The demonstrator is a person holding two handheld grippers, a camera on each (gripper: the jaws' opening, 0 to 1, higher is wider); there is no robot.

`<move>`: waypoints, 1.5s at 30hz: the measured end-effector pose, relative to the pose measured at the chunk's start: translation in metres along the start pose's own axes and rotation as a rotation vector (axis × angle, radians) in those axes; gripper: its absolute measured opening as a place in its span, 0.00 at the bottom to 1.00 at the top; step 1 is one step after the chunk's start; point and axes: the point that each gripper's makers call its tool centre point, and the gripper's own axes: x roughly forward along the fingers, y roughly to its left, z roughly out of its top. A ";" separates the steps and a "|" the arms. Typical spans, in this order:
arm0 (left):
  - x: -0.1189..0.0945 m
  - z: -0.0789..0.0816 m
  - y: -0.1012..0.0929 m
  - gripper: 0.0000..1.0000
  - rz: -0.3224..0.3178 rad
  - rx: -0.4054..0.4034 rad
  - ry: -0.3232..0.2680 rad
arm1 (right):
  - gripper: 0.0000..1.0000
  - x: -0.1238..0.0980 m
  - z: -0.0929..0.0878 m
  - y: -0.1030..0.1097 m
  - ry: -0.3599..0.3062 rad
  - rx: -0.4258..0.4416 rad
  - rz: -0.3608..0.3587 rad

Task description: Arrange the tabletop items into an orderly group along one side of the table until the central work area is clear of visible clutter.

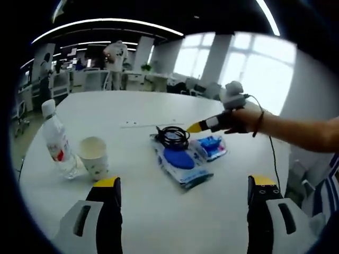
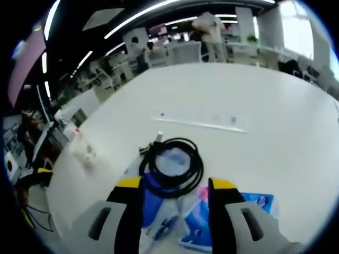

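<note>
A: Two grippers, which is nearer the cable (image 2: 171, 165)?

B: Your right gripper (image 2: 176, 186). Its jaws stand apart, empty, and the coil lies just ahead of them on the blue packets (image 1: 180, 161).

A: And the left gripper (image 1: 184, 185)?

B: Spread wide, holding nothing, well back from the cable. The cup (image 1: 95, 156) and bottle (image 1: 57, 140) sit left of it, probably touching.

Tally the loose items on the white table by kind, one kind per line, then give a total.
Water bottle: 1
Paper cup: 1
Coiled black cable: 1
Blue plastic packets: 2
Total: 5
</note>
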 end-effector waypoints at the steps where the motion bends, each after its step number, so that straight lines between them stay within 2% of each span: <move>1: 0.000 0.000 0.000 0.99 0.000 0.001 -0.001 | 0.44 0.002 0.000 -0.001 0.000 0.014 -0.003; 7: -0.006 0.002 0.003 0.99 -0.003 0.051 0.009 | 0.41 0.019 0.003 -0.009 0.030 0.026 -0.036; 13: -0.011 0.001 0.008 0.99 0.007 0.051 0.009 | 0.35 0.031 -0.001 -0.015 0.052 0.085 -0.055; 19: -0.019 0.001 0.015 0.99 0.025 0.070 0.024 | 0.24 0.036 -0.007 -0.016 0.076 0.118 -0.079; 24: -0.025 0.005 0.016 0.99 0.026 0.064 0.011 | 0.21 0.039 -0.009 -0.017 0.080 0.180 -0.099; 27: -0.027 0.004 0.017 0.99 0.027 0.071 0.020 | 0.16 0.040 -0.010 -0.016 0.086 0.189 -0.105; 31: -0.029 0.002 0.020 0.99 0.033 0.063 0.023 | 0.13 0.040 -0.013 -0.018 0.096 0.220 -0.134; 37: -0.032 -0.001 0.023 0.99 0.038 0.063 0.037 | 0.07 0.038 -0.009 -0.022 0.075 0.269 -0.142; 38: -0.033 -0.001 0.024 0.98 0.040 0.059 0.036 | 0.05 0.039 -0.006 -0.024 0.064 0.311 -0.142; 40: -0.034 0.000 0.026 0.98 0.044 0.056 0.032 | 0.03 0.040 -0.001 -0.026 0.050 0.340 -0.131; 45: -0.038 0.006 0.027 0.98 0.050 0.063 0.016 | 0.02 0.043 0.008 -0.029 0.033 0.358 -0.115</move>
